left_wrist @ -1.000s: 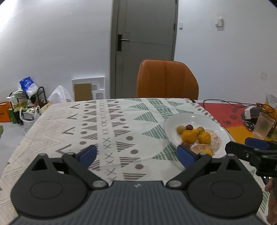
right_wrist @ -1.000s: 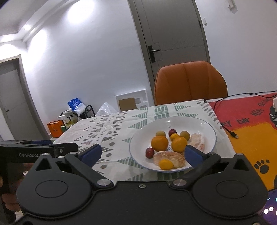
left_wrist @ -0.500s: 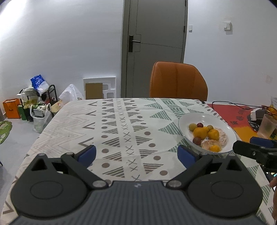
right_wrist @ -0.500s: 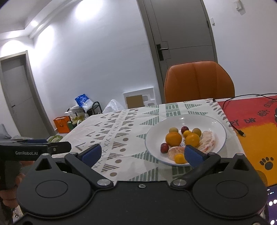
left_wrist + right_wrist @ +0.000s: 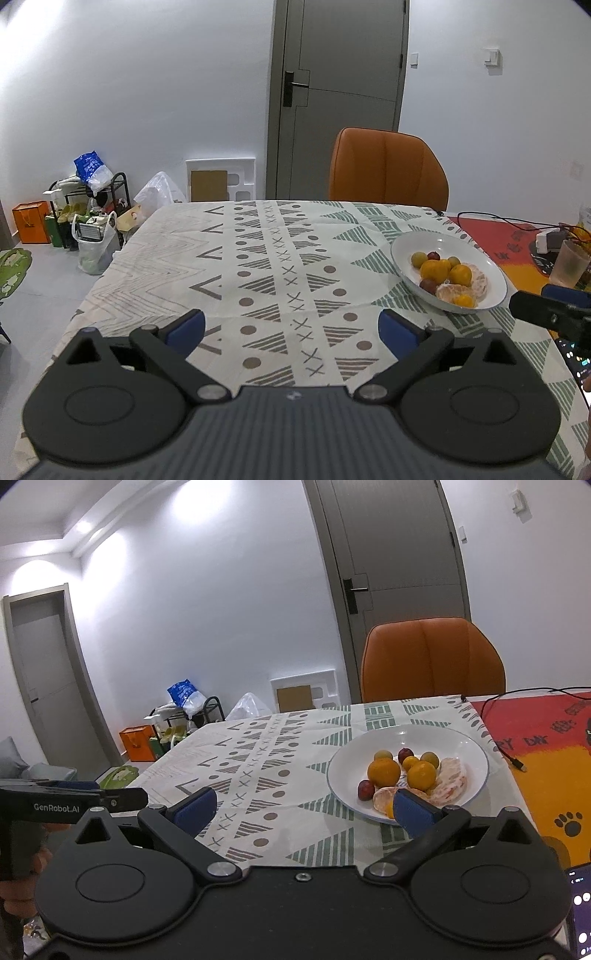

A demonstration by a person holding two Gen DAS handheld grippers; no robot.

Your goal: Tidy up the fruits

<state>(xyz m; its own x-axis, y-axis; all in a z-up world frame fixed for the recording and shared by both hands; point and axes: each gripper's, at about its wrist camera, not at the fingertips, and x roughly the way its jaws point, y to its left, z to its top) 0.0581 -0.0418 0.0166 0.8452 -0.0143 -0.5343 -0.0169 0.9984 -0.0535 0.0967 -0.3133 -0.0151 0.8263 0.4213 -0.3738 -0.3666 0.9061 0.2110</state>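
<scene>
A white plate (image 5: pixel 406 246) (image 5: pixel 461 738) on the patterned tablecloth holds two oranges (image 5: pixel 384 771), peeled orange segments (image 5: pixel 452 777), small red plums (image 5: pixel 365 788), green-yellow plums (image 5: pixel 383 755) and a small yellow fruit. My left gripper (image 5: pixel 291 328) is open and empty above the cloth, left of the plate. My right gripper (image 5: pixel 303 806) is open and empty, its right fingertip in front of the plate's near rim. Each gripper shows at the edge of the other's view.
An orange chair (image 5: pixel 388 170) stands at the table's far side before a grey door. A red and orange mat (image 5: pixel 546 746) with a cable lies right of the plate. A plastic cup (image 5: pixel 570 264) stands at the right. Bags and a rack (image 5: pixel 88 214) are on the floor left.
Both grippers have pulled back and left from the plate, which now sits farther away and more to the right. Both stay open and empty.
</scene>
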